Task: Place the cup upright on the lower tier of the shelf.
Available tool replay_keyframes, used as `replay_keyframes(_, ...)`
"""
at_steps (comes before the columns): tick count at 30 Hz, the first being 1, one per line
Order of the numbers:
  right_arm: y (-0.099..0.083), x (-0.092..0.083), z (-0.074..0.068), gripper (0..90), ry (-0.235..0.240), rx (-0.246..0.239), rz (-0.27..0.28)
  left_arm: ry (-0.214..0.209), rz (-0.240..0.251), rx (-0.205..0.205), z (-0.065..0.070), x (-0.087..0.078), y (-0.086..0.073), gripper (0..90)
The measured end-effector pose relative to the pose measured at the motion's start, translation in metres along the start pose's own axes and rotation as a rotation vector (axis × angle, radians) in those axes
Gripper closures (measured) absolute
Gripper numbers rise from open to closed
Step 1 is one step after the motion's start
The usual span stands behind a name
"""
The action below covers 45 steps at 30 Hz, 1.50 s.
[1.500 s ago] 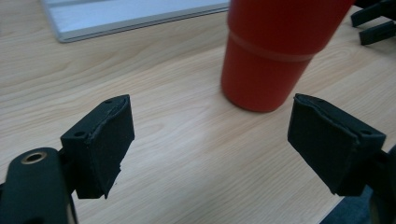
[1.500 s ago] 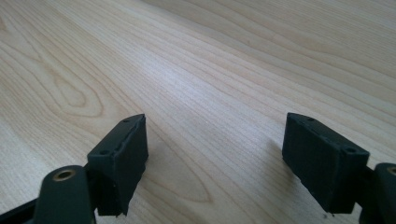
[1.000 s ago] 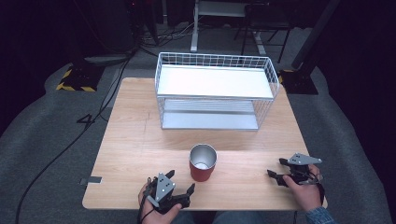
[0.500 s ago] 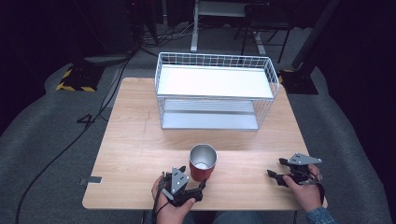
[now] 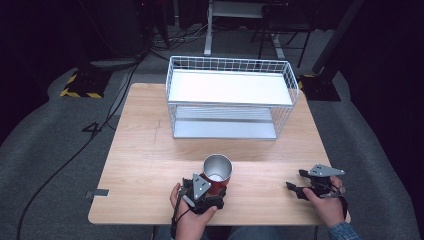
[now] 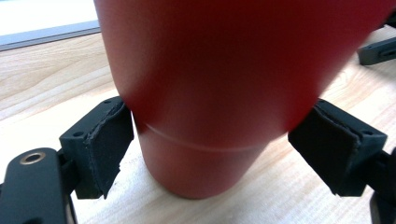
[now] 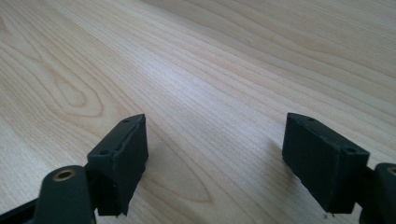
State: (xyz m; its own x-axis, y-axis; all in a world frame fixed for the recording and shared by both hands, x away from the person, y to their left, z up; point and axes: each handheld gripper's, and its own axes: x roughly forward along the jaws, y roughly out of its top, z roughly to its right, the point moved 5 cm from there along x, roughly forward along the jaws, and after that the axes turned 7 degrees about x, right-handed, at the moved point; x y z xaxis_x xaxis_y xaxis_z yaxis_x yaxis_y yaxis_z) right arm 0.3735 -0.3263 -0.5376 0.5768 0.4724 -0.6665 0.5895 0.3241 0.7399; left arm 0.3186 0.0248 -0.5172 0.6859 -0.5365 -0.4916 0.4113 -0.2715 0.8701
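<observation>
A red metal cup (image 5: 217, 172) with a silver inside stands upright on the wooden table (image 5: 145, 165) near its front edge. My left gripper (image 5: 210, 189) is open around the cup's lower part from the near side. In the left gripper view the cup (image 6: 210, 84) looms between the two black pads (image 6: 109, 140), which sit right at its sides without squeezing it. My right gripper (image 5: 294, 180) rests open at the front right of the table, pointing left. Bare wood lies between its pads (image 7: 123, 158) in the right gripper view.
A white wire rack (image 5: 230, 90) with two shelves stands at the back of the table, its open side facing me. Grey carpet with cables surrounds the table. Bare wood lies between the cup and the rack.
My left gripper has slid forward and to the right from the table's front edge until its jaws straddle the cup. The right gripper and the cup have stayed put.
</observation>
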Motion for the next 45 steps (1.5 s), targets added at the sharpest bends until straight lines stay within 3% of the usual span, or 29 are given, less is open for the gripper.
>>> replay_keyframes(7, 0.000, 0.000, 0.000, 22.6, 0.000, 0.000, 0.000, 0.016, -0.013, -0.013, 0.000, 0.011, -0.001, 13.9)
replay_keyframes(18, 0.000, 0.000, 0.000, 22.6, 0.000, 0.000, 0.000, 0.054, -0.033, 0.000, 0.002, 0.018, 0.002, 13.8)
replay_keyframes(29, 0.000, 0.000, 0.000, 22.6, 0.004, -0.005, -0.001, 0.116, -0.025, -0.057, 0.004, 0.024, 0.005, 14.2)
replay_keyframes(37, -0.001, -0.001, -0.001, 22.6, 0.006, -0.007, -0.001, 0.155, -0.027, -0.043, 0.004, 0.023, 0.005, 15.9)
replay_keyframes(45, -0.001, -0.001, 0.000, 22.6, 0.008, -0.008, -0.001, 0.148, -0.018, -0.035, 0.003, 0.021, 0.004, 16.7)
